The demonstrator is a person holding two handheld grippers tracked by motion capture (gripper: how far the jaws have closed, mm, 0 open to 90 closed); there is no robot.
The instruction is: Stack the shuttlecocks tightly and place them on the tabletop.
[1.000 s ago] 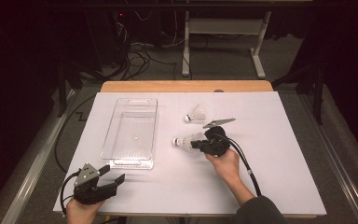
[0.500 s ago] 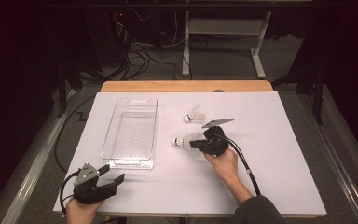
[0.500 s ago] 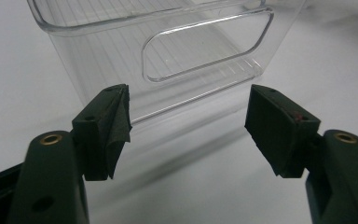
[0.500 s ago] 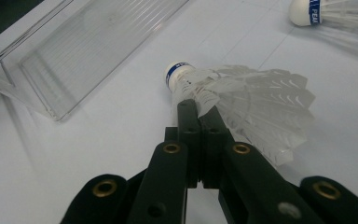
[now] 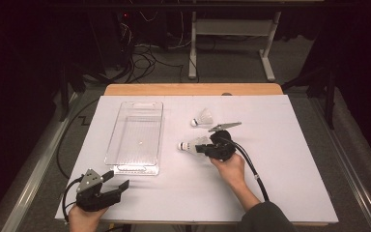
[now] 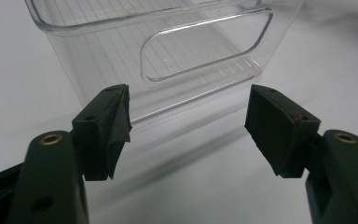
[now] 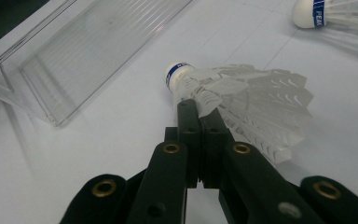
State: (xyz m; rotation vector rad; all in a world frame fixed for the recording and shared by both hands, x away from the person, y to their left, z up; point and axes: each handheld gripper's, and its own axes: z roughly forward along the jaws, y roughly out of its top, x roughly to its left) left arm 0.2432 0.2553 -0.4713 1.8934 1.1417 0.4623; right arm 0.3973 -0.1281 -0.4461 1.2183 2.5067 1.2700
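Shuttle (image 7: 235, 100) lay on the table (image 5: 290, 183) right of the bin (image 5: 136, 137), pinched at the skirt by the right gripper (image 7: 200, 109), jaws shut on feathers. Long axis ran along the jaws, cork pointing toward the bin. Left gripper (image 6: 186, 126) sat wide open at the bin's near end, farther off. Second shuttle (image 5: 203, 117) lay just behind.

You can read the letters "PEA" on the blue band of the far shuttlecock (image 7: 326, 13).
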